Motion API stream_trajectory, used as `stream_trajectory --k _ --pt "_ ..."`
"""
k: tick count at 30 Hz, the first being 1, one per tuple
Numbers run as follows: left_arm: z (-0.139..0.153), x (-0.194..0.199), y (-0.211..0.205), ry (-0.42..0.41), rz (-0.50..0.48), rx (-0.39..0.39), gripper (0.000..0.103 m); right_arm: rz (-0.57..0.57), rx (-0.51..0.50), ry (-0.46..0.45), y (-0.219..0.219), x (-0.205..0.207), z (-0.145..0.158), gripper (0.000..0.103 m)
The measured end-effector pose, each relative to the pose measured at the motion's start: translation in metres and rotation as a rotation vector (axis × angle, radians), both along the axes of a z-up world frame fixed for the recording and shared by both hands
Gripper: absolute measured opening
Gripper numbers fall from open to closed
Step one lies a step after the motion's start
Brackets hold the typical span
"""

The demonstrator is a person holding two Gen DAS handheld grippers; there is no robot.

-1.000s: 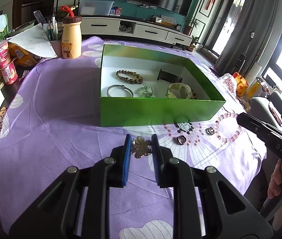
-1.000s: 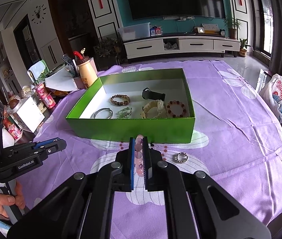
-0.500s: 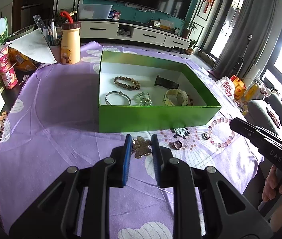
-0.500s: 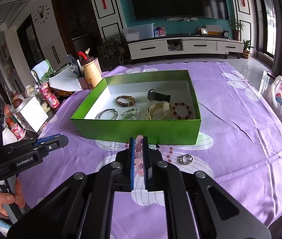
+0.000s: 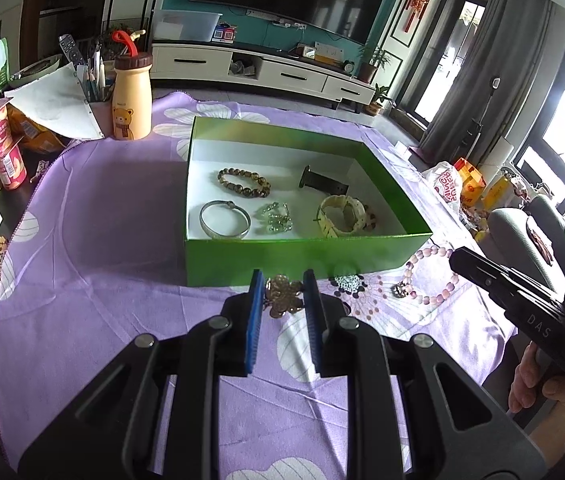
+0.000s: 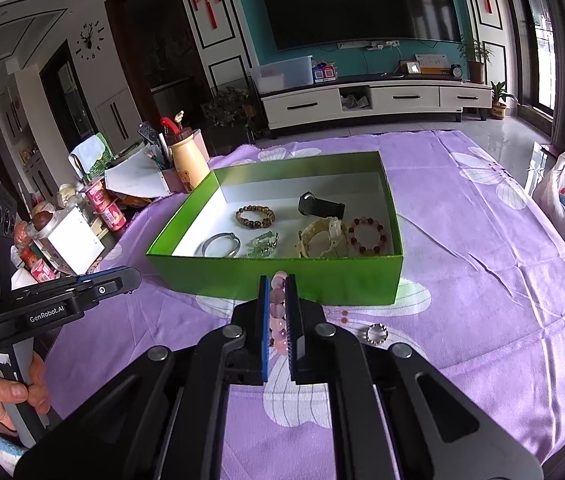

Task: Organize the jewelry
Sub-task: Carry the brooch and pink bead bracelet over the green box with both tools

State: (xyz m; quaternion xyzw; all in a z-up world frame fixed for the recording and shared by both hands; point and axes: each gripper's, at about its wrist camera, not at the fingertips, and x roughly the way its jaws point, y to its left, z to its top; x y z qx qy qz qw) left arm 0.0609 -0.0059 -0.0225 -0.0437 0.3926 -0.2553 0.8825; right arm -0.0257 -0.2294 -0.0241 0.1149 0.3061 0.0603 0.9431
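Two grippers: both low over the purple tablecloth (image 5: pixel 94 264), just in front of the green box (image 5: pixel 302 258).
Left gripper (image 5: pixel 282 300): blue pads set around a gold brooch (image 5: pixel 282 300); whether they press it or merely flank it, I cannot tell.
Right gripper (image 6: pixel 277 314): pads drawn tight on a pink bead bracelet (image 6: pixel 278 312), beads stacked in the narrow gap.
Pink bead bracelet, left view: its loop (image 5: pixel 430 276) lies on the cloth beside the box's right front corner, leading to the right gripper.
Green box contents: brown bead bracelet (image 5: pixel 244 182) at the back left, silver bangle (image 5: pixel 224 220) in front of it, clear crystal piece (image 5: pixel 276 218) in the middle, black watch (image 5: pixel 322 182) at the back, cream bracelet (image 5: pixel 340 216) to the right, red bead bracelet (image 6: pixel 367 234) beside the cream one.
Loose on cloth: small ring (image 6: pixel 376 333) right of the right gripper, black-and-white ornament (image 5: pixel 347 282) near the box front.
Behind box: yellow bear bottle (image 5: pixel 131 100).
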Motion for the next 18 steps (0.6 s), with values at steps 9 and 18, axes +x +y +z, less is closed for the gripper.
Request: stream_trajectory --k 9,18 --pt "0.013 0.020 -0.015 -0.022 -0.009 -0.003 0.019 -0.003 0.007 -0.034 -0.010 0.014 0.011 0.007" --pt "0.022 0.061 -0.034 0.001 -0.021 -0.023 0.019 0.011 0.024 -0.050 -0.014 0.044 0.023 0.007"
